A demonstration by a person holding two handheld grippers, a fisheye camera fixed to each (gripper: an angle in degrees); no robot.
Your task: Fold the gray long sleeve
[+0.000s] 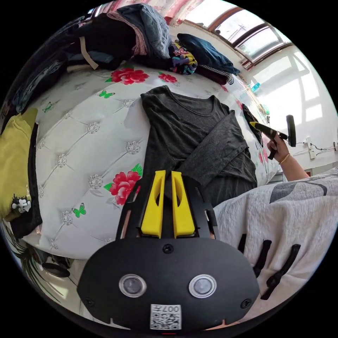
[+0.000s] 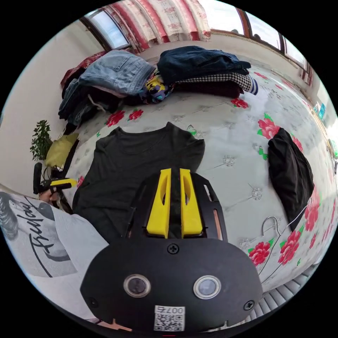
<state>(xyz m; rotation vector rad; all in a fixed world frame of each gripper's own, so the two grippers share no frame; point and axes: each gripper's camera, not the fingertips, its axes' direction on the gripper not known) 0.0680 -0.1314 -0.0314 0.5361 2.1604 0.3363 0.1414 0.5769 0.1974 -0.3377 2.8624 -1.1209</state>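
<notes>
Gray long sleeve (image 1: 197,141) lies flat on the flowery bed (image 1: 88,141), hem hidden behind both grippers (image 1: 168,176) (image 2: 175,172), each with jaws nearly together and pinching nothing I can see

A label (image 1: 165,317) with the digits "007" mirrored stood at the lower centre of the left gripper view. Cursive lettering, cut off and unreadable, ran on the person's shirt (image 2: 38,232) at lower left.

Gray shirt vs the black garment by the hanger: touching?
Apart. The right gripper view shows flowered bedcover between the gray shirt and the black garment.
</notes>
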